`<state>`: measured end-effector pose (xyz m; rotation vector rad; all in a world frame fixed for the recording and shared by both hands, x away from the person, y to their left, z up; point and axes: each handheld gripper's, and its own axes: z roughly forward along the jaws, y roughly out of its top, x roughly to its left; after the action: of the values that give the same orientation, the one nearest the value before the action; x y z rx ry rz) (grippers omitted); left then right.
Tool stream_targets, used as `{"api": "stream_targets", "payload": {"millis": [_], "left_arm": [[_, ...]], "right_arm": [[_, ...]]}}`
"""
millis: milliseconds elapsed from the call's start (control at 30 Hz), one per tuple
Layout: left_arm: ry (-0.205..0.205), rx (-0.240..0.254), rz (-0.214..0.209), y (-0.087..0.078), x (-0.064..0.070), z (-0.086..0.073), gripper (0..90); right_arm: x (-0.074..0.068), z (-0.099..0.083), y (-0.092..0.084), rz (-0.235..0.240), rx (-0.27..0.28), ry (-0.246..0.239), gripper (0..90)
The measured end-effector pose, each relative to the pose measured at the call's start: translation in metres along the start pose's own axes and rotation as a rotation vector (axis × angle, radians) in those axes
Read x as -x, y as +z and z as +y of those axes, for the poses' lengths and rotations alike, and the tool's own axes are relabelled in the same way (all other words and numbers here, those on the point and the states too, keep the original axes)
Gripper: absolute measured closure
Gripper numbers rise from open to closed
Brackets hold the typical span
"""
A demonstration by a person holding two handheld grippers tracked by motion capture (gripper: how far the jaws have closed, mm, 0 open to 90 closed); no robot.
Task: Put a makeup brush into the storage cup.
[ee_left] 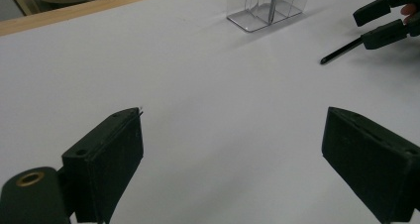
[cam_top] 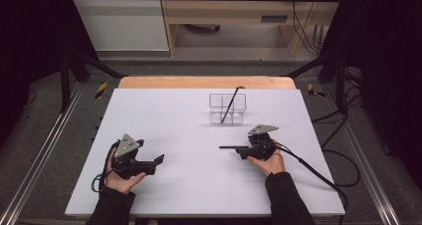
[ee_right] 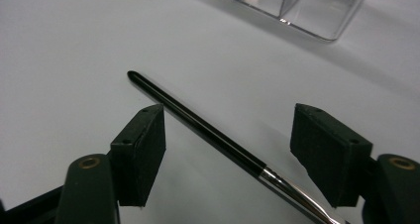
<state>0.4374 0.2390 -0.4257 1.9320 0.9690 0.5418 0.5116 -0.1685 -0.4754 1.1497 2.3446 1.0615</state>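
Observation:
A slender black brush (ee_right: 198, 125) with a silver ferrule lies flat on the white table. My right gripper (ee_right: 228, 135) is low over it with a jaw on each side of the handle; the pads are apart and do not press on it. In the high view the brush's thin end (cam_top: 229, 147) pokes out to the left of the right gripper (cam_top: 241, 149). A clear compartmented holder (cam_top: 227, 108) stands at the back middle, with another dark brush (cam_top: 230, 104) leaning in it. At the front left, my left gripper (cam_top: 158, 160) is open, with nothing between its jaws (ee_left: 233, 135).
The white board (cam_top: 174, 120) covers most of a wooden table whose far edge (cam_top: 199, 82) shows behind it. Cables (cam_top: 318, 170) trail off to the right of the right hand. Dark frame posts stand at both back corners.

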Motion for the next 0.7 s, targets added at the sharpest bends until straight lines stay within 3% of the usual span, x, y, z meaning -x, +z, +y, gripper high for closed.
{"api": "stream_targets", "payload": {"millis": [233,300,567,700], "left_arm": [[0.003,-0.002,-0.003,0.0006,0.0005,0.0001,8.4],[0.005,-0.004,-0.005,0.001,0.0008,0.0002,8.4],[0.005,-0.008,-0.008,0.0015,0.0014,0.0,8.5],[0.003,-0.004,-0.01,0.0012,0.0015,0.0,8.5]], "right_arm": [[-0.0064,0.0025,0.01,0.01,-0.048,-0.04,42.6],[-0.0054,0.0029,0.0094,0.004,-0.052,-0.024,46.5],[-0.0065,0.0032,0.0064,-0.018,-0.066,-0.033,63.3],[-0.0069,0.0033,0.0046,-0.021,-0.075,-0.035,67.0]]}}
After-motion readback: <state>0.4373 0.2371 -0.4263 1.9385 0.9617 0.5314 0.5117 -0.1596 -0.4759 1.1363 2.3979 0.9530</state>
